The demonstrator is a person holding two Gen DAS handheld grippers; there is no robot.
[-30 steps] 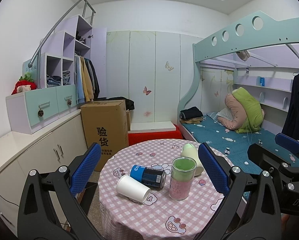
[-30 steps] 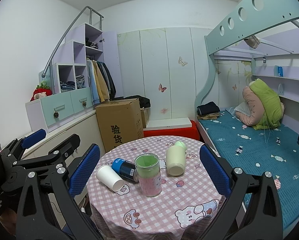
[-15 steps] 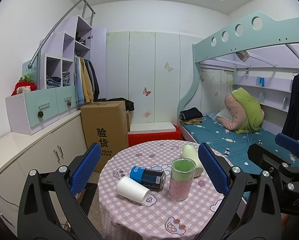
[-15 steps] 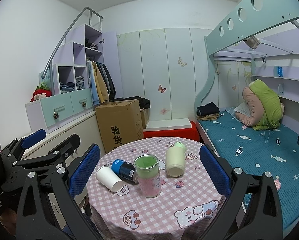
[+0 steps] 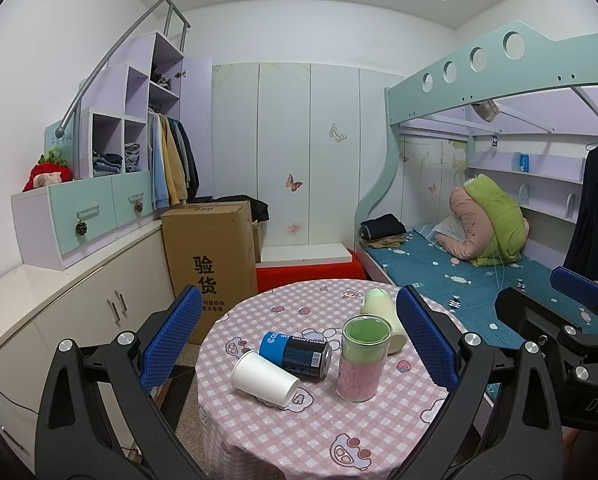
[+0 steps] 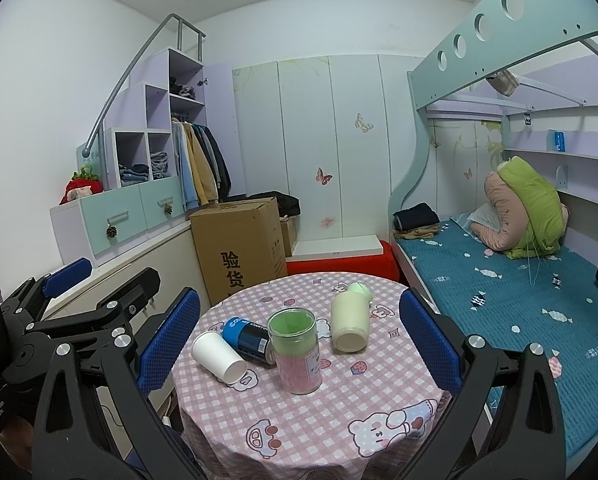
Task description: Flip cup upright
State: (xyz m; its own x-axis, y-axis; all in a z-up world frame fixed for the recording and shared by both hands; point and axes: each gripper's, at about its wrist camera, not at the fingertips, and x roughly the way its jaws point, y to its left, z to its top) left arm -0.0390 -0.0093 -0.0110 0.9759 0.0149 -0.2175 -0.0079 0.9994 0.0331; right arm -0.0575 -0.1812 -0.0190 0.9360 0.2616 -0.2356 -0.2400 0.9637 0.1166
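A white paper cup (image 5: 265, 378) lies on its side on the round table with the pink checked cloth (image 5: 299, 432), its mouth toward me and to the right. It also shows in the right wrist view (image 6: 218, 357). My left gripper (image 5: 298, 338) is open and empty, held back from the table, with the cup between its blue pads (image 5: 171, 336) in the view. My right gripper (image 6: 299, 338) is open and empty, also short of the table (image 6: 299, 420).
A blue can (image 5: 295, 354) lies on its side behind the cup. A clear jar with green and pink contents (image 5: 363, 358) stands upright. A pale green bottle (image 5: 381, 318) lies on its side. A cardboard box (image 5: 211, 256) and a bed (image 5: 479, 276) flank the table.
Both grippers have drifted very slightly; the table objects sit a touch lower and nearer in the views. Nothing on the table has moved.
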